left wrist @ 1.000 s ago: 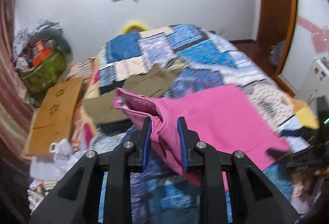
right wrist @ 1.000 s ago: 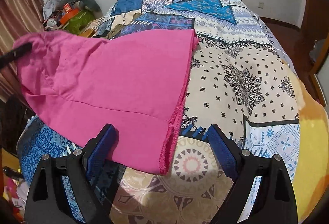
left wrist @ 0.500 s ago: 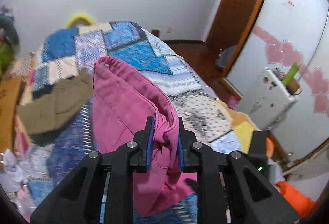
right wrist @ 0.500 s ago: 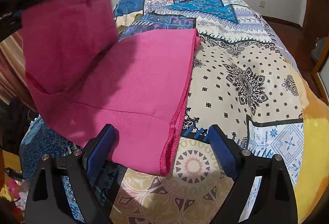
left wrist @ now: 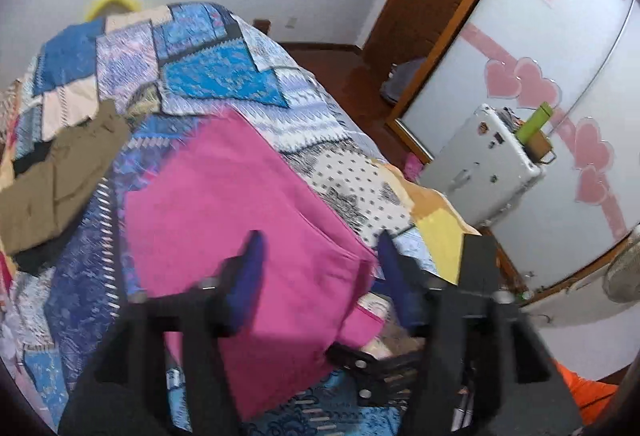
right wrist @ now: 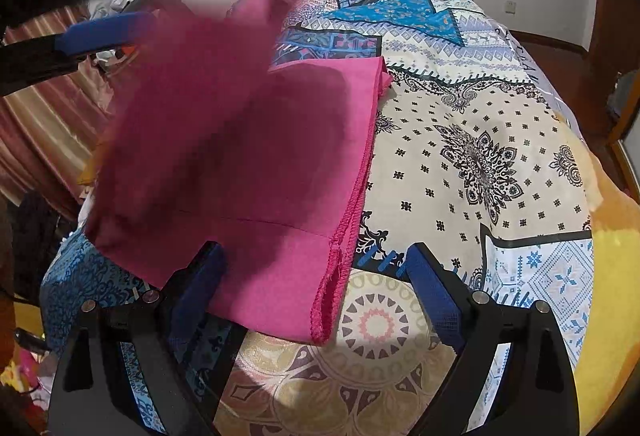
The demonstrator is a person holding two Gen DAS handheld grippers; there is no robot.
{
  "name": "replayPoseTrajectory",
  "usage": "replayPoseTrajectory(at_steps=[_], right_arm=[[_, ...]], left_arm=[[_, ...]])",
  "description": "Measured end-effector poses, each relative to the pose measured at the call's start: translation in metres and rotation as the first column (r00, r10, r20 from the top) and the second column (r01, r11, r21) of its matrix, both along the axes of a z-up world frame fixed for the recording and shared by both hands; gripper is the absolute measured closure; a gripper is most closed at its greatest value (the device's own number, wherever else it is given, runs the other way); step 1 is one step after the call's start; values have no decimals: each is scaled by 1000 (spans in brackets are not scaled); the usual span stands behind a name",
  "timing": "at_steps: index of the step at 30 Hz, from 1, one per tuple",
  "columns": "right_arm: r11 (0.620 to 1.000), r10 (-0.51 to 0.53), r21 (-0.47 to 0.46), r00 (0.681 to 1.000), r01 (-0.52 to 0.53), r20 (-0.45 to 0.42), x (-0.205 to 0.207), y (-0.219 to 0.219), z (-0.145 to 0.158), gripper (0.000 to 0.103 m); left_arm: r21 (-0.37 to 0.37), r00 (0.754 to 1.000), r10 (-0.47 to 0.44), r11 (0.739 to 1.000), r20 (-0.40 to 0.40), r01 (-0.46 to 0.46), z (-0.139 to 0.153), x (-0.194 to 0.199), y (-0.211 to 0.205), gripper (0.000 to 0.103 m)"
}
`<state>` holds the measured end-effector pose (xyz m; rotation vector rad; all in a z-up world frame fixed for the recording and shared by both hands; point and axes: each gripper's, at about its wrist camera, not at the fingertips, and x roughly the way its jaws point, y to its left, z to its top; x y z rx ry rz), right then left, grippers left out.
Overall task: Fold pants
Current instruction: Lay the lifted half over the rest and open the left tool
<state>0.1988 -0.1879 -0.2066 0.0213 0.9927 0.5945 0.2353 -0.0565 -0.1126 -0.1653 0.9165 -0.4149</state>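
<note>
Two grippers, both with jaws spread and gripping nothing that I can see.

- Pants (right wrist: 288, 163): pink, on the bed (right wrist: 480, 163), toward its near-left corner in the right view. A brown garment (left wrist: 60, 171) lies well apart, at the left edge.
- Key relation: the stitched edge runs away from the right gripper (right wrist: 314, 250) towards the far end of the bed. I read that as the long axis, roughly in line with the fingers. The near corner of that edge sits in the gap between the right jaws, lower than the pads and touching neither.
- Right gripper is nearer that near end. Left gripper (left wrist: 319, 240) hovers over the middle of the cloth, with pink under both pads.
- My call: one fold-over is going down. Next is another fold along the long axis, or a smoothing pass. Either way the right side has the easy grab at the near corner, if it drops and closes.

Hard to read:
- The right view shows a pink flap up in the air at upper left, heavily blurred, next to the left gripper's blue pad (right wrist: 108, 29). I can't tell if the cloth touches it.
- The left view is blurred too. There the cloth looks flat, so the two views don't quite agree on where the flap lies.
- The waistband isn't clearly visible, and the near-left part of the pants is cut off behind the gripper bodies.
- I can't count the layers.
</note>
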Motion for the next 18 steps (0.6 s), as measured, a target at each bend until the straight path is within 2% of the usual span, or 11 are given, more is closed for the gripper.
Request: replayPoseTrajectory(at_steps=[5, 7, 9, 18], right_arm=[[1000, -2, -14, 1000, 3, 17, -4, -2, 4, 13], [1000, -5, -13, 1000, 5, 19, -5, -5, 5, 13], [1000, -11, -16, 1000, 11, 25, -7, -8, 6, 13], [998, -52, -41, 997, 54, 63, -9, -24, 17, 13]], left_arm=[[77, 997, 81, 994, 10, -81, -5, 11, 19, 35], [134, 992, 126, 983, 24, -128, -11, 19, 31, 27], [200, 987, 156, 967, 35, -160, -19, 30, 42, 26], [374, 982, 182, 915, -51, -150, -65, 98, 66, 24]])
